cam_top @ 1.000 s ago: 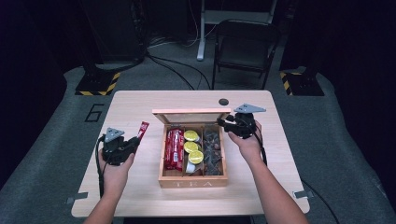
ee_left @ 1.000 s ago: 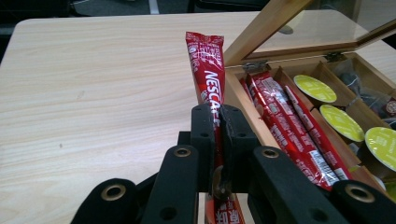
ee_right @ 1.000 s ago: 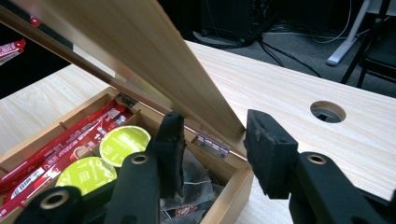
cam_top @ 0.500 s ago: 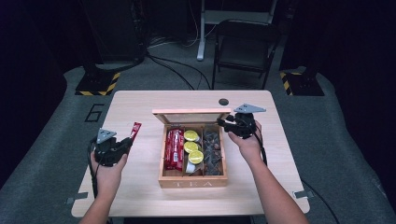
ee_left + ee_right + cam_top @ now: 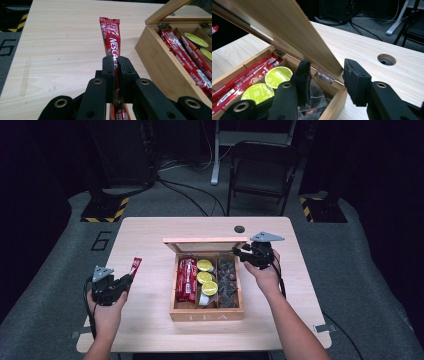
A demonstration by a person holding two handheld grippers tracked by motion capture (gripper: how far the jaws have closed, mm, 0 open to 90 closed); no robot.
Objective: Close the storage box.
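Red coffee stick [image 5: 111,40] clamped in the left tool [image 5: 121,283], out over the bare worktop [image 5: 150,240] left of the tea box [image 5: 207,313].
Best carried level and lengthwise toward the left compartment, beside the red sticks [image 5: 186,279] already there, then released low. Lid [image 5: 287,30] propped by the right tool [image 5: 325,81], jaws half open astride its edge; best kept steady, clear of the yellow capsules [image 5: 205,277].

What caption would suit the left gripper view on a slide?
Left gripper clamps a red Nescafe stick above the table, beside the open wooden tea box holding more red sticks.
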